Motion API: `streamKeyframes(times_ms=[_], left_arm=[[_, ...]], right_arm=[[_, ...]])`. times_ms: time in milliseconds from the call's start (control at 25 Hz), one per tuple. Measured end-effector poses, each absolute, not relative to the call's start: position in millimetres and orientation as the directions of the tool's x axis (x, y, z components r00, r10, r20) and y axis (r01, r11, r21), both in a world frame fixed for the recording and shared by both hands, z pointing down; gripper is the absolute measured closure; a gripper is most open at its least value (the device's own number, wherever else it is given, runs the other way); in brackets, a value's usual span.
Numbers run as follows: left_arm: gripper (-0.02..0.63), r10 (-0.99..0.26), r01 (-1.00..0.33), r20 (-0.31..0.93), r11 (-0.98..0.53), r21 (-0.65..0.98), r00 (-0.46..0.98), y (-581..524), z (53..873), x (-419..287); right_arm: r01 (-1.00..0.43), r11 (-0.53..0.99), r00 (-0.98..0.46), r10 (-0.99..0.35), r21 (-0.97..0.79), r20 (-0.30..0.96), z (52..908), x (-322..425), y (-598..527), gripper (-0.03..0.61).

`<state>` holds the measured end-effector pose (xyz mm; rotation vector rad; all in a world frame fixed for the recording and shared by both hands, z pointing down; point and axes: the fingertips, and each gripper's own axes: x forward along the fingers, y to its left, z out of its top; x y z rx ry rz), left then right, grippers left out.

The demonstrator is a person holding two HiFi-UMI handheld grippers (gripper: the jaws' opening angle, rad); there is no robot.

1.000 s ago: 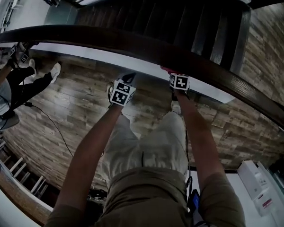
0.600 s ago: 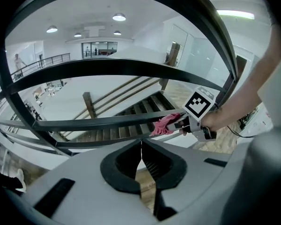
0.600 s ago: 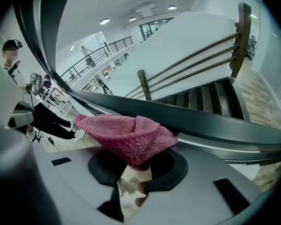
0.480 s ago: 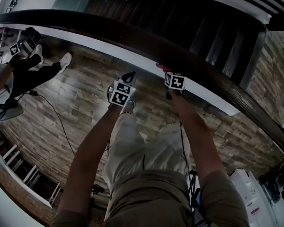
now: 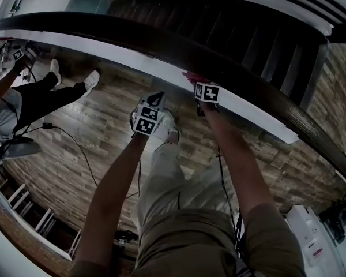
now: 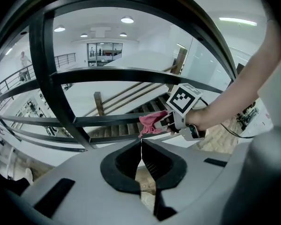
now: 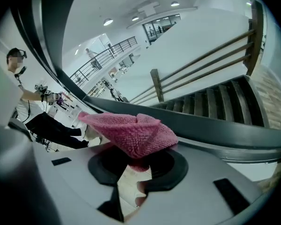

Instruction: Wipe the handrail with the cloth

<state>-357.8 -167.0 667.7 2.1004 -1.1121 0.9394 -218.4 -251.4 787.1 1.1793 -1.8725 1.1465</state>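
Handrail (image 5: 161, 45) and pink cloth (image 7: 131, 130).
We gripped the cloth in the right claw (image 7: 135, 165) at the handrail; our left claw (image 6: 141, 142) was clenched, empty.

A dark, smooth handrail (image 5: 132, 36) sweeps in a broad curve from the upper left of the head view to its lower right. A pink cloth (image 5: 190, 77) of nubby microfibre sits bunched against the rail just above the centre of the frame. In the right gripper view the cloth fills the centre – folded and puffed, pinched from below by the right gripper (image 7: 136, 168) – its top edge lying along the rail's dark band.
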Motion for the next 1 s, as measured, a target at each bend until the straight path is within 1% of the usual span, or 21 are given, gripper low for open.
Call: streamKeyframes(times_ms=[160, 440, 600, 720, 880, 1000], left_arm=[[0.595, -0.45, -0.86, 0.8, -0.486, 0.154, 0.397, -175.5, 664.3, -417.4], [0.595, -0.493, -0.891, 0.796, -0.438, 0.121, 0.351, -206.2, 654.8, -506.3], [0.595, -0.503, -0.9, 0.794, -0.417, 0.124, 0.342, -203.7, 646.1, -535.3], [0.595, -0.504, -0.911, 0.799, -0.394, 0.126, 0.328, -198.1, 650.3, -551.9], [0.595, -0.499, -0.916, 0.802, -0.377, 0.14, 0.328, -188.4, 655.9, -563.0], [0.595, -0.485, -0.916, 0.812, -0.377, 0.141, 0.325, -178.0, 667.0, -565.2]], right_arm=[[-0.908, 0.236, -0.413, -0.366, -0.346, 0.834, 787.2, -285.2, -267.0, 0.469], [-0.88, 0.292, -0.466, -0.371, -0.376, 0.803, 787.9, -405.6, -299.5, 0.469], [-0.857, 0.304, -0.508, -0.373, -0.415, 0.776, 788.8, -469.1, -313.9, 0.469], [-0.846, 0.331, -0.526, -0.385, -0.419, 0.758, 791.2, -501.0, -324.1, 0.469], [-0.823, 0.378, -0.558, -0.401, -0.424, 0.726, 781.6, -527.9, -330.7, 0.469], [-0.773, 0.451, -0.621, -0.396, -0.446, 0.676, 771.5, -536.6, -314.7, 0.468]])
